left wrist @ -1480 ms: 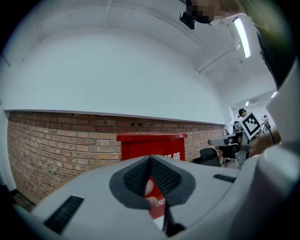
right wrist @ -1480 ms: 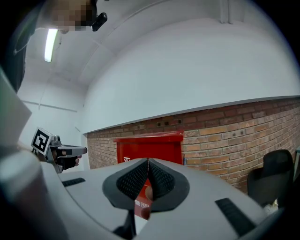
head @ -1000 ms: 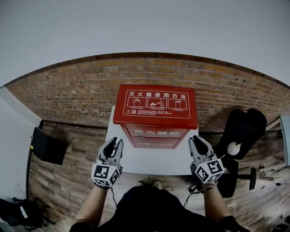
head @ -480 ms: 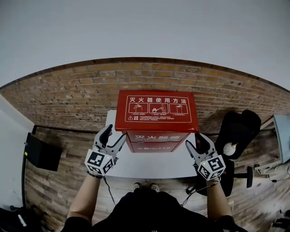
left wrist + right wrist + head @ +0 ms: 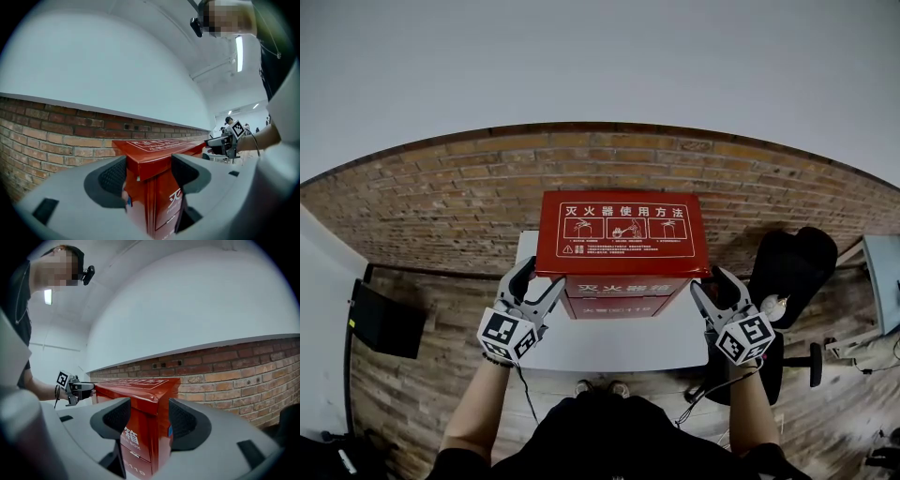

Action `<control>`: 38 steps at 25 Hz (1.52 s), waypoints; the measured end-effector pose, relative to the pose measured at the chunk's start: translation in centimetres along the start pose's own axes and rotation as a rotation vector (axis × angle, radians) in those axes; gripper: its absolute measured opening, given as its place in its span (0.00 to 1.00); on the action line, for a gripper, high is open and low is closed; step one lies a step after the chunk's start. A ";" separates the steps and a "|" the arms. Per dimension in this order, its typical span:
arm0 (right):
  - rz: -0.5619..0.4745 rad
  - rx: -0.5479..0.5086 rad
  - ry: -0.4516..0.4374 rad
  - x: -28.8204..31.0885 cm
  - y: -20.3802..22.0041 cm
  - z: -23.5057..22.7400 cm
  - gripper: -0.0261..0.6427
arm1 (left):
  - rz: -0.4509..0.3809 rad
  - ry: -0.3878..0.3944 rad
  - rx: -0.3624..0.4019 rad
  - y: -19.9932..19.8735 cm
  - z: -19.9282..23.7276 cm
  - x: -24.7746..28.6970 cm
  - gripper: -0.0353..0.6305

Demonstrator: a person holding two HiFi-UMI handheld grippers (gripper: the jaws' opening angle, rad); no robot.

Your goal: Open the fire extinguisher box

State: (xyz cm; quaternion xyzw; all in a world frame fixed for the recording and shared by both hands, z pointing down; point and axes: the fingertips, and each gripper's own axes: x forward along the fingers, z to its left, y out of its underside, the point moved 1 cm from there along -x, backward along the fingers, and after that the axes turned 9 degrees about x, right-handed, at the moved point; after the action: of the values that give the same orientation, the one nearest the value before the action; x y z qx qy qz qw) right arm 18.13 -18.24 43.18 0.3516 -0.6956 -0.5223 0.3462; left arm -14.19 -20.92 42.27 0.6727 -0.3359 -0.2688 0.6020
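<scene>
A red fire extinguisher box [image 5: 623,298] stands on a white table [image 5: 609,345] against a brick wall. Its flat lid [image 5: 623,230], printed with white instructions, lies closed. My left gripper [image 5: 539,277] is at the lid's front left corner [image 5: 149,161]. Its jaws have just been opening and stand wide, with the corner between the pads [image 5: 112,177]. My right gripper [image 5: 712,281] is at the front right corner [image 5: 157,394], open the same way after just opening, straddling the lid's edge. I see no pad pressing on the lid.
The brick wall [image 5: 441,187] runs right behind the box. A black office chair [image 5: 797,267] stands to the right of the table. On the wooden floor at the left lies a black case [image 5: 382,319]. The person's feet [image 5: 605,382] show under the table's front edge.
Both grippers have come up and forward from the table's front to the lid's two front corners. Their jaws, nearly shut a second ago, now stand wide.
</scene>
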 end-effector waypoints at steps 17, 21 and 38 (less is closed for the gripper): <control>-0.017 0.028 0.016 1.2 -3.3 1.0 0.39 | -0.022 -0.020 -0.050 -3.1 0.7 0.1 0.56; -0.070 0.038 -0.018 1.3 -6.5 1.2 0.39 | -0.041 -0.027 -0.048 -5.8 1.4 0.6 0.56; -0.161 -0.122 -0.045 5.9 -15.5 -0.5 0.39 | -0.090 -0.075 0.112 -12.4 5.8 5.6 0.55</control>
State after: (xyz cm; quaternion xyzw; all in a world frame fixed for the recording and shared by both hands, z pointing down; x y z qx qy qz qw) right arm 17.49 -26.64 28.94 0.3730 -0.6395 -0.5975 0.3081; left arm -13.46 -28.30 29.47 0.7091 -0.3423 -0.3015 0.5377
